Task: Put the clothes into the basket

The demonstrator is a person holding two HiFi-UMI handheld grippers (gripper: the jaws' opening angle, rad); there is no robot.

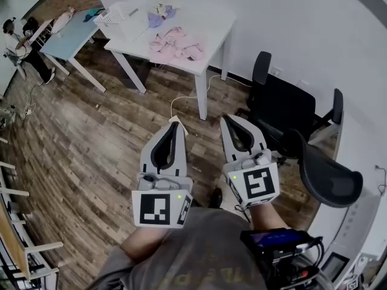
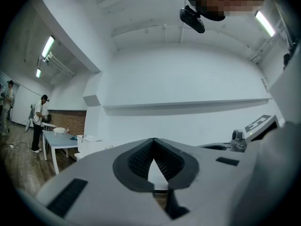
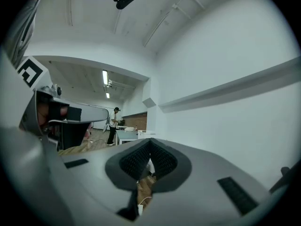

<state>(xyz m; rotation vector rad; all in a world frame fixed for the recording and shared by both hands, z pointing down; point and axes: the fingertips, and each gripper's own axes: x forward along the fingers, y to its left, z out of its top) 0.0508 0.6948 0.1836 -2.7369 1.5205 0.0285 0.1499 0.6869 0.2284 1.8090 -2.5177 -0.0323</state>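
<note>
**Visitor:** Any lettering to read?

**Bystander:** Only the black-and-white square patterns on each marker cube (image 1: 160,209).

**Visitor:** And the jaws?

**Bystander:** The left gripper (image 1: 175,124) and right gripper (image 1: 229,121) are both pressed fully together and empty. They are held level, side by side, above the wood floor (image 1: 91,132).

**Visitor:** The clothes (image 1: 178,46)?

**Bystander:** Pink and lilac pieces lie on the white table (image 1: 216,23), well apart from both grippers. The white basket (image 1: 118,15) stands near them on the same tabletop.

The left gripper (image 2: 154,145) points level at a white wall (image 2: 188,79), jaws closed and empty. A person (image 2: 38,121) stands by a table (image 2: 60,141) at far left.
</note>
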